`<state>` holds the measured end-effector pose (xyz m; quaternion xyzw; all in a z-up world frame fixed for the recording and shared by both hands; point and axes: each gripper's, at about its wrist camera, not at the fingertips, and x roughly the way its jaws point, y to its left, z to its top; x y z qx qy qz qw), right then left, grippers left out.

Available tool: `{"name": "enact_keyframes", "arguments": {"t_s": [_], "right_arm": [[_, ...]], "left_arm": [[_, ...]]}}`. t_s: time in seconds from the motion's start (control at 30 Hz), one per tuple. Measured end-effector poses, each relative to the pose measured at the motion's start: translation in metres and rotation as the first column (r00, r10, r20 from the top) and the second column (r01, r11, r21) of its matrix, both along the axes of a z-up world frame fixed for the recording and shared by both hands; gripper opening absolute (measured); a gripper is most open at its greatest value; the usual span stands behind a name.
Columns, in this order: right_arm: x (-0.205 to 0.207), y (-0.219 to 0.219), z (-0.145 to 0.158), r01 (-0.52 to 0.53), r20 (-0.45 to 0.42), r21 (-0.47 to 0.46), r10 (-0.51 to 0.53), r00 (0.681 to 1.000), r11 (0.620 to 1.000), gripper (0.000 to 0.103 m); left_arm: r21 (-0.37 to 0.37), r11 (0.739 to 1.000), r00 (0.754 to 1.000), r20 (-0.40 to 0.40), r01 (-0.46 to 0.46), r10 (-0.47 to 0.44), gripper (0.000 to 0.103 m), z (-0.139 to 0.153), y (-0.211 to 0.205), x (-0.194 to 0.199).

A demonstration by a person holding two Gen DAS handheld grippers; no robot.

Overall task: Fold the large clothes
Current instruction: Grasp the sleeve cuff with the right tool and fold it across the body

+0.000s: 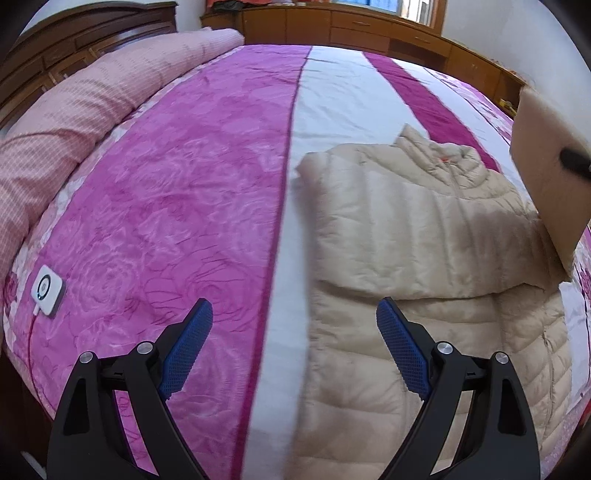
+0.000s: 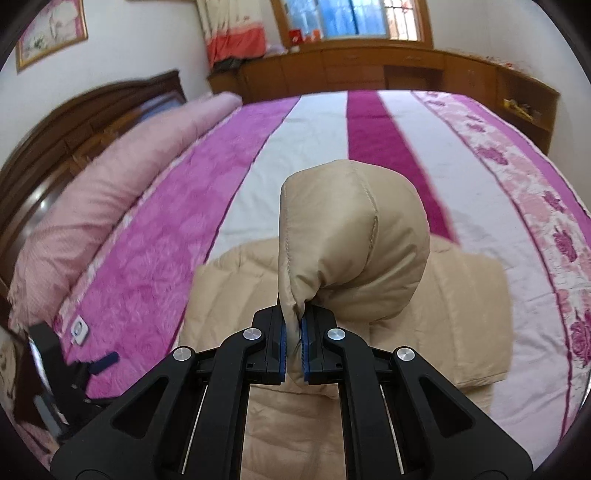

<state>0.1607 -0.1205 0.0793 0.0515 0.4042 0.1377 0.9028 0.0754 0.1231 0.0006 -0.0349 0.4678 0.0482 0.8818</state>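
Where right fingers (image 2: 293, 330) pinch jacket (image 2: 354, 236), left view blurred

No legible text, label, brand or number on anything in either view

Under me lies a bedspread (image 1: 192, 192) in broad stripes of pink rose pattern, white and deep magenta. To my left a rolled pink checked quilt (image 1: 74, 122) runs along the dark wooden headboard (image 2: 74, 122). Near the bed's left edge sits a small white device (image 1: 47, 291) with a round ring on its face. Beyond the bed I see low wooden cabinets (image 2: 369, 70), a window (image 2: 351, 18) above them, and a framed picture (image 2: 51, 33) on the wall.
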Motion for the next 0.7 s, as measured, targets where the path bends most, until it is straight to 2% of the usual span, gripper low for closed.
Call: {"name": "enact_keyframes", "arguments": {"t_s": [0.13, 0.37, 0.43, 0.53, 0.6, 0.7], "right_arm": [[0.008, 0.026, -0.031, -0.029, -0.044, -0.040, 0.027, 0.999, 0.999, 0.007], [0.023, 0.064, -0.087, -0.078, -0.130, -0.025, 0.074, 0.989, 0.997, 0.008], [0.026, 0.072, -0.100, -0.092, -0.143, -0.022, 0.088, 0.986, 0.995, 0.013], [0.027, 0.071, -0.108, -0.090, -0.149, 0.022, 0.093, 0.984, 0.996, 0.027], [0.025, 0.069, -0.107, -0.091, -0.147, 0.065, 0.100, 0.984, 0.994, 0.046], [0.013, 0.061, -0.095, -0.110, -0.133, 0.100, 0.123, 0.984, 0.989, 0.059]], "left_arm": [[-0.008, 1.000, 1.000, -0.003, -0.020, 0.020, 0.087, -0.004, 0.013, -0.001], [-0.003, 1.000, 1.000, -0.012, -0.023, 0.023, 0.087, -0.008, 0.022, -0.001], [-0.002, 1.000, 1.000, -0.009, -0.020, 0.020, 0.087, -0.007, 0.023, -0.001], [0.000, 1.000, 1.000, -0.002, -0.016, 0.016, 0.087, -0.006, 0.023, -0.001], [-0.003, 1.000, 1.000, 0.003, -0.016, 0.016, 0.087, -0.006, 0.023, 0.001], [-0.020, 1.000, 1.000, 0.003, -0.016, 0.016, 0.087, -0.006, 0.022, 0.002]]}}
